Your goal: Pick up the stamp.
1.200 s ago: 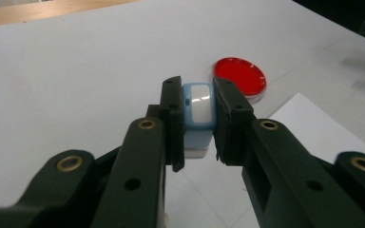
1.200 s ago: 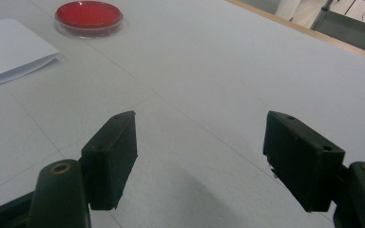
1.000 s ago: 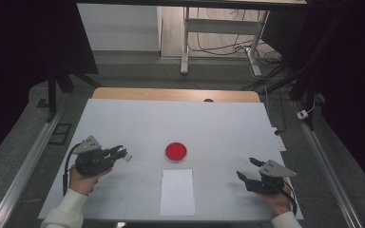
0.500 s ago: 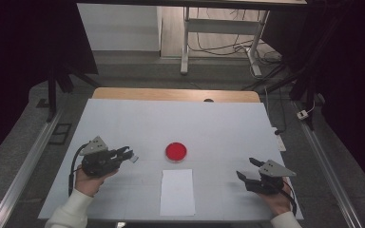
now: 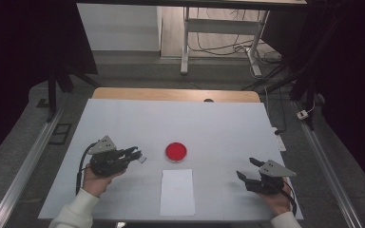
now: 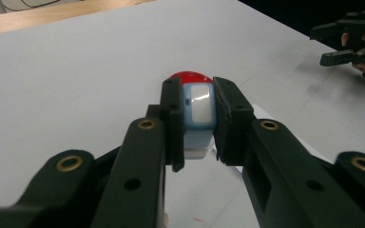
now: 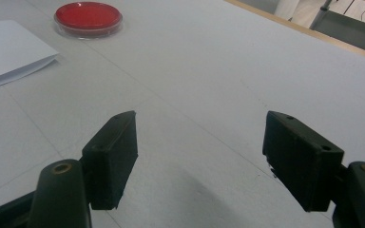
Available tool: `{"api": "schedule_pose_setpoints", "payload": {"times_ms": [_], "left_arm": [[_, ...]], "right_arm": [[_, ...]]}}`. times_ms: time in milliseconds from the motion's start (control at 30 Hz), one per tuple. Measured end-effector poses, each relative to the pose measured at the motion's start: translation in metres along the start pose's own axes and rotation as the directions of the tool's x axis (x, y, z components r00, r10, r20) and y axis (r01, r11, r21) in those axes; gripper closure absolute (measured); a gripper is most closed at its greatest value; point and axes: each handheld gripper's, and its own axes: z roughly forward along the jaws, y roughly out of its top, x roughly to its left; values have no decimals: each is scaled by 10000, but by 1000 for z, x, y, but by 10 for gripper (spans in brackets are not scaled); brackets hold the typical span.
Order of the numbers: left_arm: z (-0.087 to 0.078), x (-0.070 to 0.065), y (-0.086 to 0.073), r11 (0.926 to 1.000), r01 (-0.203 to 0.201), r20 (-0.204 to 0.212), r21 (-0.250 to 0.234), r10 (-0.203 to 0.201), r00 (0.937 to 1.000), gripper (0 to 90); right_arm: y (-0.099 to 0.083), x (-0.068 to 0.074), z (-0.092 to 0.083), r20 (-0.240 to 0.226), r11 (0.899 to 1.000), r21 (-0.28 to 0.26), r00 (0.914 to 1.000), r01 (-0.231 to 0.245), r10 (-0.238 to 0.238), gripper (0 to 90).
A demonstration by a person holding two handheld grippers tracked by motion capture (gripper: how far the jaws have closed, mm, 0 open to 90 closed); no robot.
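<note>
Left gripper point(image 5: 134, 154) clamps small blue-white block point(image 6: 197, 110); right gripper point(image 5: 250, 174) wide open. Red dish point(image 5: 176, 151) btwn them, white paper point(image 5: 177, 191) just near of it.

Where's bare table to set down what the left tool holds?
Widest free patch: the far half of the table, beyond the red dish. Also free: between the paper sheet and the right tool. Tightest spot: dish, sheet and left tool gripping the blue-white object.

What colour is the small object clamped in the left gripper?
Light blue with a white face, best seen in the left gripper view: the small object sits between the left gripper jaws.
</note>
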Motion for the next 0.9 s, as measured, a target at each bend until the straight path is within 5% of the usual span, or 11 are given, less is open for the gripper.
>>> {"api": "schedule_pose_setpoints", "payload": {"times_ms": [900], "left_arm": [[35,-17,16,9990,-381,650,251,364,9972,751]], "right_arm": [[-1,1,0,5,10000,45,10000,19,-19,271]]}}
